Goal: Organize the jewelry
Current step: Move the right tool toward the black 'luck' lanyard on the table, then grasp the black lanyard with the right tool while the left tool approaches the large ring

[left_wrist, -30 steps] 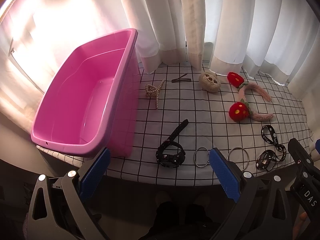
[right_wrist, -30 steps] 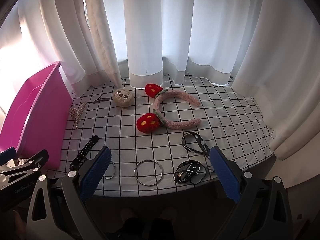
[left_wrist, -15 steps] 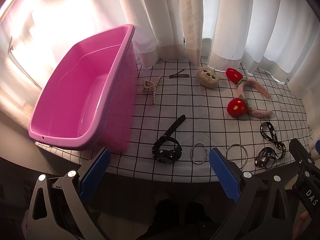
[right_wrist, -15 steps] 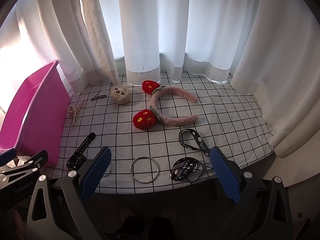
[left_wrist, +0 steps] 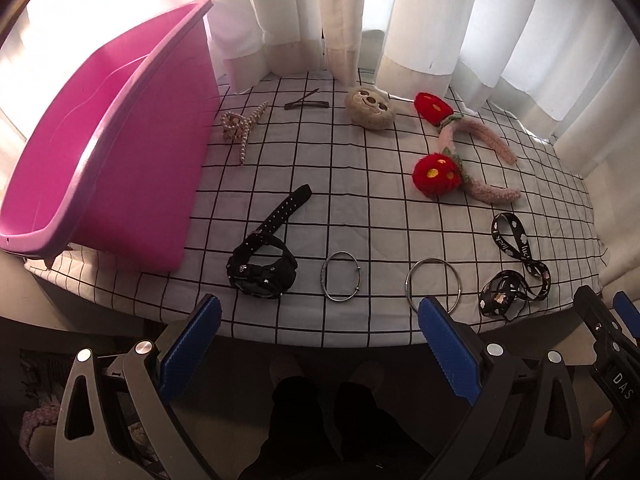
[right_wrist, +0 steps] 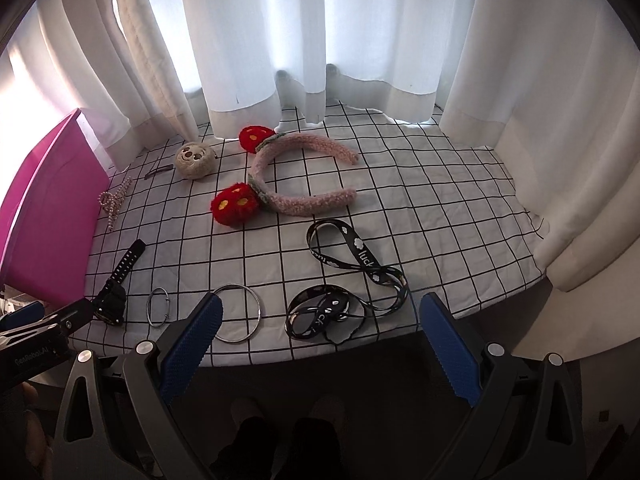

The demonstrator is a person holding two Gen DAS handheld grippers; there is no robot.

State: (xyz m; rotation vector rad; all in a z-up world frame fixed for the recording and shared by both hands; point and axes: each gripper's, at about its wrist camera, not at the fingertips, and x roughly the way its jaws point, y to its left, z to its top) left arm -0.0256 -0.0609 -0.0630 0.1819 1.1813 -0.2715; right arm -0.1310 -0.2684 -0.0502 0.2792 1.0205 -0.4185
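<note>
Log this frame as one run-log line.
phase: approach | left gripper: open, empty | right gripper: open, empty | pink bin: no jewelry visible | bangles, lanyard: on table

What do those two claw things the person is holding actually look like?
Each, left gripper and right gripper, has two fingers with ridged blue pads, on grey-and-black angular frames with triangular cut-outs and silver bolts. White lettering marks their black sides. No cables or sleeves show.

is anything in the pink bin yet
No, the pink bin shows only its bare inside in the left wrist view; the visible part holds nothing.

Backlit through white curtains (right_wrist: 248, 40), glare upper left, dark foreground, fisheye-bent edges
</note>
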